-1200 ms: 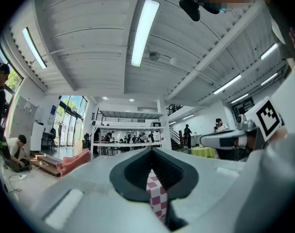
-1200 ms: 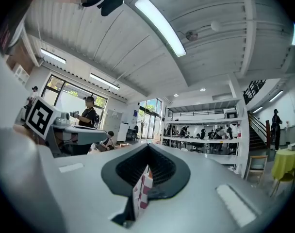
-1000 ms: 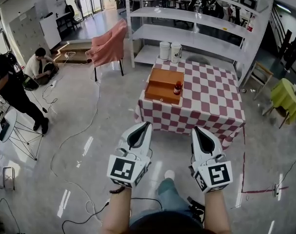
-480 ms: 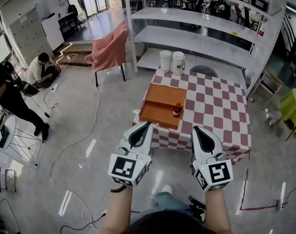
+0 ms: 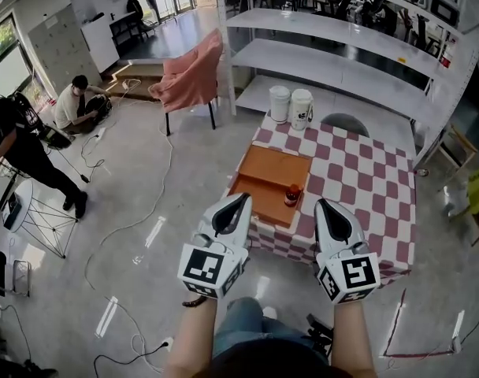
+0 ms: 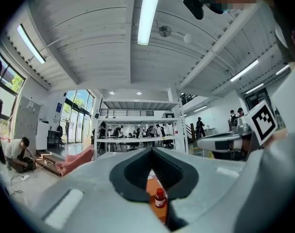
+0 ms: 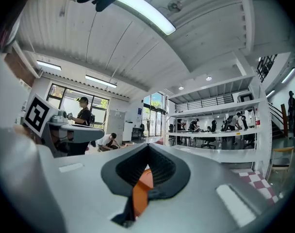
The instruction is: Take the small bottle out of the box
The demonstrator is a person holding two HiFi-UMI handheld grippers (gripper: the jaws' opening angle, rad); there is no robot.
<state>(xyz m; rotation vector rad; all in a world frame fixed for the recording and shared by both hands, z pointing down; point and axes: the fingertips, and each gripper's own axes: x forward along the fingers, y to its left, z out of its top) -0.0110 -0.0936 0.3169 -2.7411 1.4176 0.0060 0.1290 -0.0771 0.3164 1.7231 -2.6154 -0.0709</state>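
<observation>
The worktop [image 5: 365, 181] ahead of me wears a red-and-white check cloth and stands on a glossy grey floor [image 5: 145, 211]. White shelves [image 5: 342, 57] rise just beyond its far edge. Two white tubs [image 5: 291, 105] sit side by side at the far left corner. The orange box [image 5: 267, 176] lies on the left part of the cloth. The bottle [image 5: 291, 194], red-capped, stands upright in the box at its right wall, in the near half. Off to the far left is a chair [image 5: 192, 77] draped in pink cloth, with cables [image 5: 125, 227] trailing over the floor. One person [image 5: 76, 105] crouches by a step there and another [image 5: 19, 144] stands at the left edge. I hold both tools out in front of me, level and side by side, short of the worktop's near edge, tips pointing away from me toward the box. My left tool [image 5: 243, 200] has its jaws together with nothing in them; through the gap behind its tips I see the bottle and the box, well apart from it. My right tool [image 5: 323, 205] is likewise closed and empty, aimed at the cloth to the right of the bottle.
</observation>
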